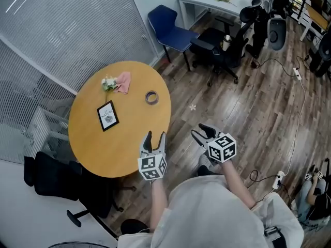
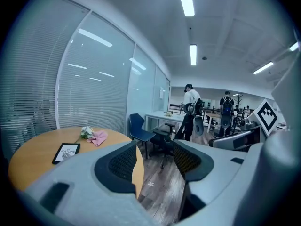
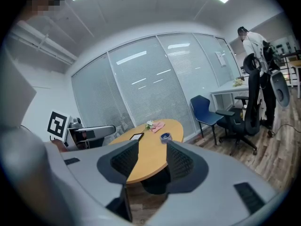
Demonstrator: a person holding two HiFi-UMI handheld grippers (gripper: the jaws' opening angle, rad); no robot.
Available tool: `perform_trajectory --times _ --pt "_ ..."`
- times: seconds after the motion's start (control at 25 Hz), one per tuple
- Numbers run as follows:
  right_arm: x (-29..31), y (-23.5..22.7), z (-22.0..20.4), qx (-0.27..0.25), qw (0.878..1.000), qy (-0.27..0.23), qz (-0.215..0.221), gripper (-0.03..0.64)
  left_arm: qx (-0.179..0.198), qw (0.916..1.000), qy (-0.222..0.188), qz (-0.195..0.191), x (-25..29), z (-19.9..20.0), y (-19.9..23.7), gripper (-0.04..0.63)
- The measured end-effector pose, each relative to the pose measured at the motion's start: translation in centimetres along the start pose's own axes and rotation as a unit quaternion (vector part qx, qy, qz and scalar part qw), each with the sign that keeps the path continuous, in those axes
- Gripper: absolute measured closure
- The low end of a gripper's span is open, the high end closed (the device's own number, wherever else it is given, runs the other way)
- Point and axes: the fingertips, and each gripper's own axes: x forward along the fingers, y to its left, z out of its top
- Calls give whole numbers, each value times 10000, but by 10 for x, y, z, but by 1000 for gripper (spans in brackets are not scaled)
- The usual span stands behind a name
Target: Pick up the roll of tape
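Head view, nearest first: the left tongs (image 1: 155, 135) hang over the near rim of the round wooden bench (image 1: 98, 151), while the right tongs (image 1: 199, 130) are held beside it, over the plank floor (image 1: 243, 112). Both point away from the person toward the bench. Each gripper view shows its own jaws standing wide apart with nothing between them, only bench edge and floor in the gap. That width looks like readiness for a grab, not a grip.

Further along the bench lies a black framed card (image 1: 107, 115), flat and near the middle. The roll of tape (image 1: 151, 97) lies flat on its side beyond it, alone near the bench's right-hand edge and well apart from both tongs. In the right gripper view it sits just above the gap between the jaws, so I judge the right tongs are the ones lined up to take it; lying flat near the rim, it should be reachable from the floor side.

At the far end a pink cloth (image 1: 123, 81) lies crumpled, touching a small sprig of white flowers (image 1: 108, 82); they seem set aside, clear of the tape.

As for containers, no box, tray or cup shows on the bench, so nothing is held inside anything; whether the tape's core is hollow right through is too small to tell.

Beyond stand a blue chair (image 1: 168, 27), black office chairs (image 1: 222, 48) and a white desk (image 1: 207, 1).
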Motion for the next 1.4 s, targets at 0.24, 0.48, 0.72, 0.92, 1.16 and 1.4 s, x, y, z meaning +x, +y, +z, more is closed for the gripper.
perform_trajectory --times 0.24,0.48,0.72,0.92,1.16,1.4 --pt "21 -29 14 -63 9998 56 156 436 21 9998 -114 170 29 16 9 380" --pt "30 -58 17 -41 9999 67 125 437 -3 9997 -142 199 56 23 7 383" --pt "25 -77 5 53 9998 170 11 437 -46 9999 10 143 63 6 -3 383" --pt "36 -77 0 -64 9994 330 26 436 -183 9994 45 277 64 -2 10 388" --pt "60 -85 8 -69 9991 414 83 436 -319 9987 65 389 77 -1 24 388" --pt "97 -90 12 -91 9975 657 238 436 -528 9970 139 551 98 0 56 390"
